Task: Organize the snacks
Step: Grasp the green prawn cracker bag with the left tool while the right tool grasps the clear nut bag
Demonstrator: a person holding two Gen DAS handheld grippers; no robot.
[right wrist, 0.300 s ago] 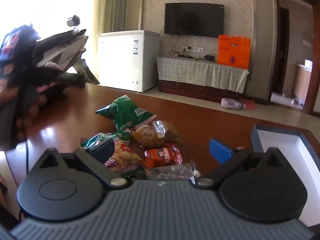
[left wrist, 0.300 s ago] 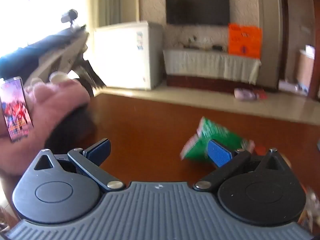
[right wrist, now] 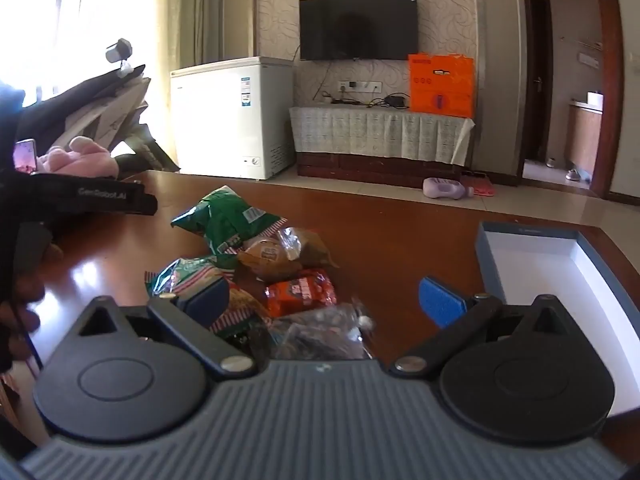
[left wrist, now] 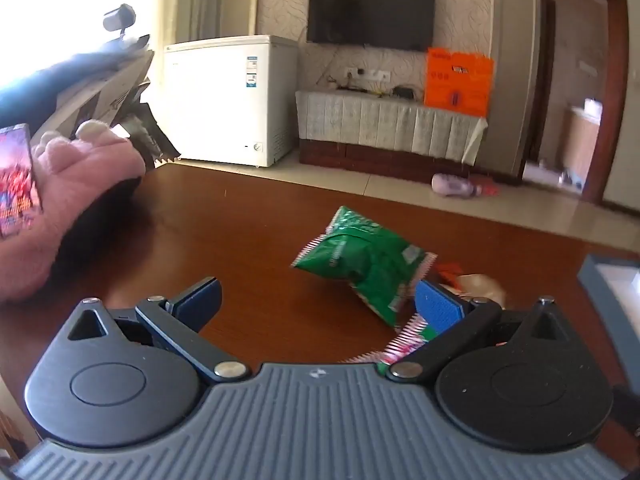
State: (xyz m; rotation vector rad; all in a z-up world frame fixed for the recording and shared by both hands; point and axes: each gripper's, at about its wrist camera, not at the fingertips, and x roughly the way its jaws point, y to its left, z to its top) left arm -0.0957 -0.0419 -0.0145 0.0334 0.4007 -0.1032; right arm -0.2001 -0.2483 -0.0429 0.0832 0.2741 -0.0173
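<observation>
Because both grippers stand spread as wide as they go and neither has hold of anything, every snack is yet to be picked up, and the risks lie in the first grab. The left gripper (left wrist: pixel 318 300) points slightly down at bare bench (left wrist: pixel 248 232), with the green bag (left wrist: pixel 360 258) off toward its right finger; closing from here would likely catch only the crimped edge, or nudge the bag sideways into the pile. The right gripper (right wrist: pixel 324 300) hangs over the heap itself: a second green bag (right wrist: pixel 228 216), a brown bread packet (right wrist: pixel 280 254), a red packet (right wrist: pixel 300 292), a striped bag (right wrist: pixel 188 276) and a clear packet (right wrist: pixel 324 330) nearest the camera, all overlapping or touching. A close here could pinch two wrappers at once, or drag a neighbour along as one lifts. The wrappers look slick and puffy, so a bite near a corner may slip, and a hard squeeze could crush the bread. The open box (right wrist: pixel 532 256) sits at the bench's right corner, well apart from the pile; a loosely held packet could drop on the way, or land on the box wall. At the left, a pink plush toy (left wrist: pixel 76 184) lies on the bench near the left gripper and could be knocked by a wide swing.
</observation>
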